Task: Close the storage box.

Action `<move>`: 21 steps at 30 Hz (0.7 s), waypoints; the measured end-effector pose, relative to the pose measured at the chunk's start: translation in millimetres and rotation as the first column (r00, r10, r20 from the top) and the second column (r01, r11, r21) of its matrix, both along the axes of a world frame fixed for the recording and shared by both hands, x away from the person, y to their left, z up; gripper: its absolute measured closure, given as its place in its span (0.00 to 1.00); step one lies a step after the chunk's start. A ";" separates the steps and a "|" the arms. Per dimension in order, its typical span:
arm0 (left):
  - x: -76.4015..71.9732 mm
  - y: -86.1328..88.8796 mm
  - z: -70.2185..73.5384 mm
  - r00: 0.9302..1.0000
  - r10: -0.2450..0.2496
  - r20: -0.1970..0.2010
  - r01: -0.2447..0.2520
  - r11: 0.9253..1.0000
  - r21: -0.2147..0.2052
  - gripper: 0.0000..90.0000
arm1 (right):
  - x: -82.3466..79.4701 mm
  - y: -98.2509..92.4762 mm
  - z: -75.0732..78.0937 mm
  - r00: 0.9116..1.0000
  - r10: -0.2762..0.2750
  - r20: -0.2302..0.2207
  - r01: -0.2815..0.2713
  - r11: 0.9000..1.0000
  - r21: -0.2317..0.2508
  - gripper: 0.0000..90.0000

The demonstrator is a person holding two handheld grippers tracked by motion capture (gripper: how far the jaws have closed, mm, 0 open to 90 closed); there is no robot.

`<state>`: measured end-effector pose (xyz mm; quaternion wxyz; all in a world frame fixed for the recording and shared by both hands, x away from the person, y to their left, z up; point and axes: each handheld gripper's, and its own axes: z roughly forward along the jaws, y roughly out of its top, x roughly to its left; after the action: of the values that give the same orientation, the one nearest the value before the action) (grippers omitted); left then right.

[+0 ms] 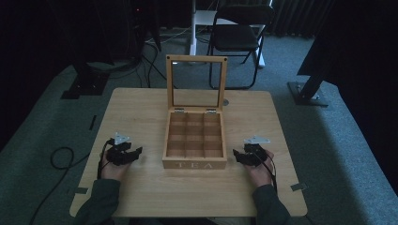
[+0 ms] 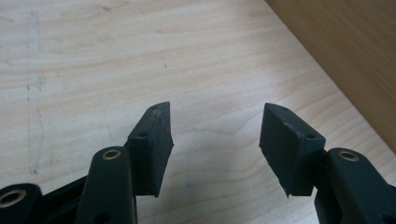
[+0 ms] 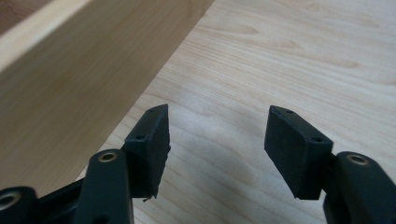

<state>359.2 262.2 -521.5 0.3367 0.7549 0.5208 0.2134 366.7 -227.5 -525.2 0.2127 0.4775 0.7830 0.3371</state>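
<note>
On the table (image 1: 141, 108), both the left gripper (image 1: 126, 154) and right gripper (image 1: 248, 157) are lying released beside the open, empty tea box (image 1: 195, 161), so nothing is looking started.

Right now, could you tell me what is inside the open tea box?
The tea box shows bare wooden compartments with nothing visible in them. Its front wall hides the floor of the nearest row.
</note>
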 end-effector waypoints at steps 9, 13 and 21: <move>10.1 -6.4 19.1 0.999 -0.016 0.032 0.016 1.000 0.012 0.49 | 5.4 5.1 16.5 0.999 0.025 0.022 -0.024 0.999 -0.038 0.43; 14.9 -10.8 27.0 0.999 -0.030 0.044 0.029 0.999 0.024 0.49 | 10.4 4.3 28.7 0.999 0.029 0.032 -0.027 0.999 -0.037 0.43; 25.6 -22.1 44.0 0.995 -0.067 0.075 0.064 0.997 0.045 0.48 | 21.4 5.1 46.5 0.998 0.043 0.052 -0.041 0.998 -0.044 0.43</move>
<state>384.8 240.2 -477.4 0.3470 0.7698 0.4778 0.2423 388.1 -222.3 -478.7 0.2362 0.4473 0.7940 0.3372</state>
